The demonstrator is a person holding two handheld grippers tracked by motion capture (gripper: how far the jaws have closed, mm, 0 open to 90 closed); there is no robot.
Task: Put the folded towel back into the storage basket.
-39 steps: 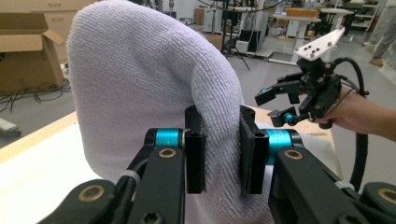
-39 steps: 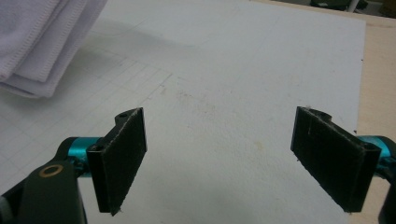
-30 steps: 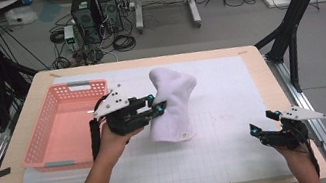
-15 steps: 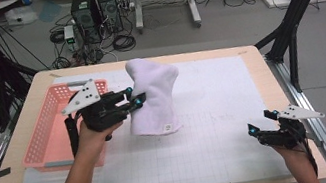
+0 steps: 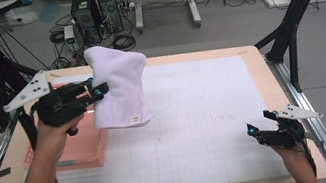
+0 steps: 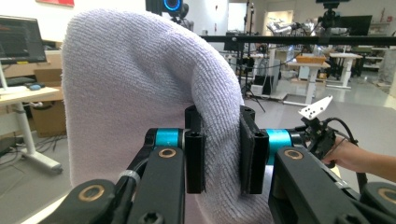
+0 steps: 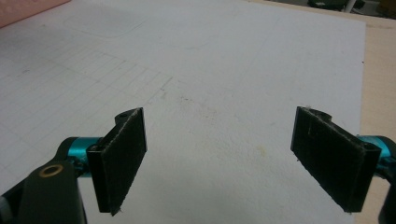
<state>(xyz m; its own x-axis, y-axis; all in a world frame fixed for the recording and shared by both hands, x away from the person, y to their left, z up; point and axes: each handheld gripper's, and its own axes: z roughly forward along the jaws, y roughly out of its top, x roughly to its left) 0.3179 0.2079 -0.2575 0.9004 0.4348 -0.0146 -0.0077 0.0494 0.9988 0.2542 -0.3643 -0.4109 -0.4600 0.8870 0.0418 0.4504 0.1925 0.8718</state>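
Left gripper (image 5: 98,90) clamped on towel (image 5: 118,92), which has come up off the mat (image 5: 198,131) and moved toward the basket (image 5: 80,149), now hanging just beside and over its near rim. Drop likely next. Right gripper (image 5: 259,131) idle, jaws wide apart, well away.

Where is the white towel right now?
In the high view the white towel hangs off the table at the left, pinched in the left tongs, beside the pink basket.
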